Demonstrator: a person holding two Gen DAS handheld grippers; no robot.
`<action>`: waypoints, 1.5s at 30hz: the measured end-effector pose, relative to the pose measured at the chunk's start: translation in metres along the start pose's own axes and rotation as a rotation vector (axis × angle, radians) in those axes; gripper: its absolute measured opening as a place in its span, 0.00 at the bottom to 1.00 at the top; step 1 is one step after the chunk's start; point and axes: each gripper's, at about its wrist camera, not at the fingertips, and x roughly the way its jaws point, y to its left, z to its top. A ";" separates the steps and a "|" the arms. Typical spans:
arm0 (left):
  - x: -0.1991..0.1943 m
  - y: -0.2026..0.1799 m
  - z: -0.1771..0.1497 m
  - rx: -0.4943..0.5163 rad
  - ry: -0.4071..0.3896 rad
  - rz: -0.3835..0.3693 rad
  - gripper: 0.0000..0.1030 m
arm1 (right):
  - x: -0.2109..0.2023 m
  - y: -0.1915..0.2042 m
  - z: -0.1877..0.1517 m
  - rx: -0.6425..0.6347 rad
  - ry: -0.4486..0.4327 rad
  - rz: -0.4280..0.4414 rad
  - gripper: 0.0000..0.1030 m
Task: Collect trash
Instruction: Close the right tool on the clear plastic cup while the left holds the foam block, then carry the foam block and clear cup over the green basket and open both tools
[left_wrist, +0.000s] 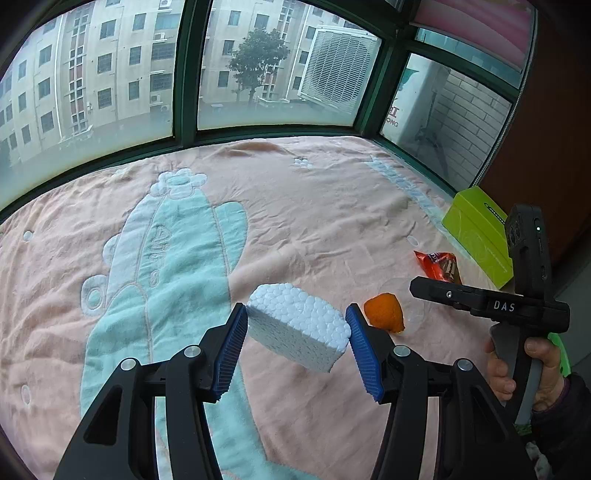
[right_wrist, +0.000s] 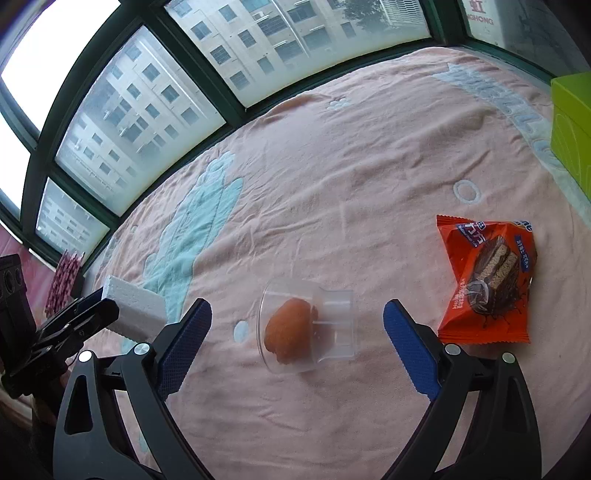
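My left gripper (left_wrist: 297, 312) is shut on a white foam block (left_wrist: 299, 325) and holds it above the pink blanket (left_wrist: 295, 206). In the right wrist view the block (right_wrist: 135, 308) and the left gripper (right_wrist: 92, 306) show at the left. My right gripper (right_wrist: 297, 306) stands open over a clear plastic cup (right_wrist: 332, 325) lying on its side, its pads apart from the cup. An orange peel (right_wrist: 286, 330) shows through the cup's wide end. The left wrist view has the peel (left_wrist: 384, 312) beside the right gripper (left_wrist: 415, 286), which a hand (left_wrist: 517, 369) holds.
An orange snack wrapper (right_wrist: 487, 280) lies on the blanket right of the cup, also visible as wrapper (left_wrist: 439, 266). A lime-green box (left_wrist: 476, 236) stands at the far right edge. Dark green window frames (left_wrist: 188, 74) border the back of the blanket.
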 end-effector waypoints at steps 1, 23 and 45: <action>0.000 0.000 -0.001 0.000 0.002 0.000 0.52 | 0.001 -0.003 0.000 0.019 0.001 0.008 0.85; -0.003 -0.001 -0.006 -0.005 0.005 -0.004 0.52 | -0.014 0.020 -0.019 -0.171 -0.013 -0.186 0.56; -0.047 -0.092 -0.011 0.078 -0.065 -0.137 0.52 | -0.172 0.027 -0.081 -0.136 -0.236 -0.352 0.56</action>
